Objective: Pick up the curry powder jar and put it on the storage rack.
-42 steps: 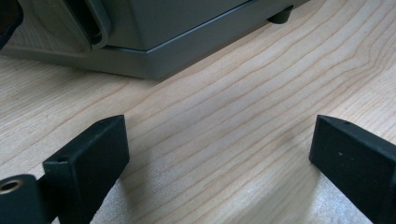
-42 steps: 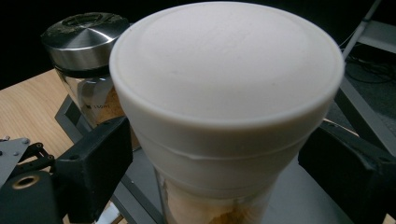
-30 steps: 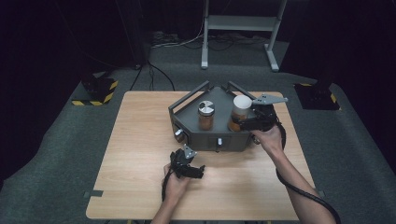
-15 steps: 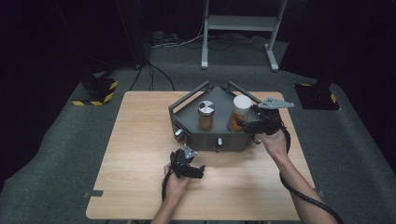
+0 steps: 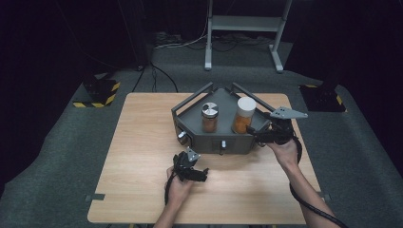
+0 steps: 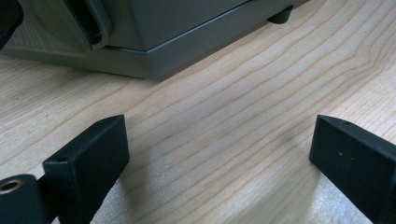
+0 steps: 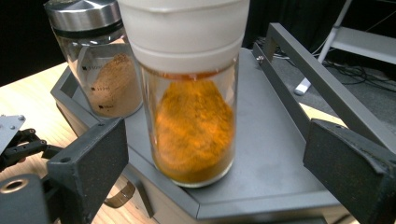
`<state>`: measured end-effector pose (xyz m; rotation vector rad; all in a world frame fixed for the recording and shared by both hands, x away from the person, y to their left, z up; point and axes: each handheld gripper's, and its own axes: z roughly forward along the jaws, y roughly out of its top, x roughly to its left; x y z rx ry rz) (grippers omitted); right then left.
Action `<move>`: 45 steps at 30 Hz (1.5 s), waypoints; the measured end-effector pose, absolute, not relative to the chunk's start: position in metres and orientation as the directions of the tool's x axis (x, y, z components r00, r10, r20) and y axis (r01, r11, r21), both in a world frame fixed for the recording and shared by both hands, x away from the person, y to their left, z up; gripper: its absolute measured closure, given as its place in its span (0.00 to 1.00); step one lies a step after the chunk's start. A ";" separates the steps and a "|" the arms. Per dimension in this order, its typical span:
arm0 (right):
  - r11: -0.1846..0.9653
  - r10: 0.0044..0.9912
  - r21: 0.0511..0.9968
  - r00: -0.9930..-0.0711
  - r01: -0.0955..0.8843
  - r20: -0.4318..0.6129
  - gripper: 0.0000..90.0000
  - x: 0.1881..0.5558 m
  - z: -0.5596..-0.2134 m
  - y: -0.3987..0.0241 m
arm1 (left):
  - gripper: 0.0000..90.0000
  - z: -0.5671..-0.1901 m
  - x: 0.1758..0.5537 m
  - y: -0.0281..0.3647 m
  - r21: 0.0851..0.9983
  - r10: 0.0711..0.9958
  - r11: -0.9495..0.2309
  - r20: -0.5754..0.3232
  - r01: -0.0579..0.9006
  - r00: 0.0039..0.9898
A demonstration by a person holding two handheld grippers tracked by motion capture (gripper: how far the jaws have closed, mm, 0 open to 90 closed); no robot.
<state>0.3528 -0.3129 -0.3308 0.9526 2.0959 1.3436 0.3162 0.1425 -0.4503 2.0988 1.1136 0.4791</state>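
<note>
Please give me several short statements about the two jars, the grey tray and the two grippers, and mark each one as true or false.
1. The glass jar with the white lid holds orange powder. True.
2. The glass jar with the shiny metal lid lies on its side on the light wooden table. False: it stands upright on the grey metal tray.
3. The right gripper has its fingers closed on the white-lidded jar. False: the fingers stand apart on either side of it, not touching.
4. The left gripper is open above bare wood. True.
5. Both jars stand on the same tray. True.
</note>
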 end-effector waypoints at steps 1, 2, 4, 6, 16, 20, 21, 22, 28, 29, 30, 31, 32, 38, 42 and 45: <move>0.276 0.763 0.913 -0.646 0.300 -0.019 0.08 0.350 -0.333 -0.314 | 0.05 -0.450 0.316 0.142 0.729 0.828 -0.383 -0.002 0.568 0.561; 0.275 0.763 0.913 -0.646 0.301 -0.017 0.08 0.349 -0.334 -0.315 | 0.05 -0.450 0.316 0.142 0.729 0.828 -0.383 -0.002 0.568 0.561; 0.277 0.764 0.912 -0.645 0.303 -0.018 0.08 0.346 -0.336 -0.317 | 0.05 -0.450 0.316 0.142 0.729 0.828 -0.383 -0.002 0.568 0.561; 0.275 0.766 0.911 -0.642 0.307 -0.014 0.08 0.343 -0.339 -0.319 | 0.05 -0.450 0.316 0.143 0.729 0.827 -0.384 -0.002 0.568 0.562; 0.274 0.784 0.900 -0.621 0.340 -0.004 0.09 0.326 -0.356 -0.331 | 0.05 -0.450 0.316 0.142 0.729 0.828 -0.383 -0.002 0.567 0.561; 0.272 0.794 0.890 -0.608 0.366 0.007 0.09 0.320 -0.367 -0.335 | 0.05 -0.450 0.316 0.142 0.729 0.828 -0.383 -0.002 0.567 0.561; 0.274 0.796 0.886 -0.605 0.375 0.009 0.09 0.319 -0.369 -0.335 | 0.05 -0.450 0.316 0.142 0.729 0.828 -0.383 -0.002 0.567 0.561; 0.273 0.799 0.881 -0.601 0.385 0.014 0.09 0.318 -0.373 -0.336 | 0.05 -0.450 0.316 0.142 0.729 0.828 -0.383 -0.002 0.567 0.561; 0.288 0.813 0.852 -0.581 0.438 0.024 0.09 0.314 -0.395 -0.333 | 0.05 -0.450 0.316 0.142 0.729 0.828 -0.383 -0.002 0.567 0.561; 0.290 0.816 0.847 -0.578 0.445 0.024 0.09 0.313 -0.398 -0.332 | 0.05 -0.450 0.316 0.142 0.729 0.828 -0.382 -0.002 0.567 0.561; 0.293 0.819 0.842 -0.574 0.452 0.023 0.09 0.312 -0.402 -0.331 | 0.05 -0.450 0.316 0.142 0.729 0.828 -0.382 -0.002 0.568 0.561; 0.294 0.821 0.837 -0.571 0.462 0.027 0.09 0.312 -0.406 -0.331 | 0.05 -0.450 0.316 0.142 0.729 0.828 -0.383 -0.002 0.567 0.561; 0.293 0.824 0.833 -0.565 0.470 0.029 0.09 0.312 -0.410 -0.330 | 0.05 -0.450 0.316 0.142 0.729 0.828 -0.382 -0.002 0.568 0.561; 0.290 0.842 0.808 -0.538 0.514 0.041 0.09 0.313 -0.426 -0.326 | 0.05 -0.450 0.316 0.142 0.729 0.828 -0.383 -0.002 0.567 0.561; 0.305 0.846 0.789 -0.532 0.533 0.032 0.09 0.315 -0.434 -0.319 | 0.05 -0.450 0.316 0.142 0.729 0.828 -0.382 -0.002 0.568 0.561; 0.317 0.853 0.772 -0.522 0.551 0.022 0.09 0.315 -0.440 -0.312 | 0.05 -0.450 0.316 0.142 0.729 0.828 -0.383 -0.002 0.567 0.561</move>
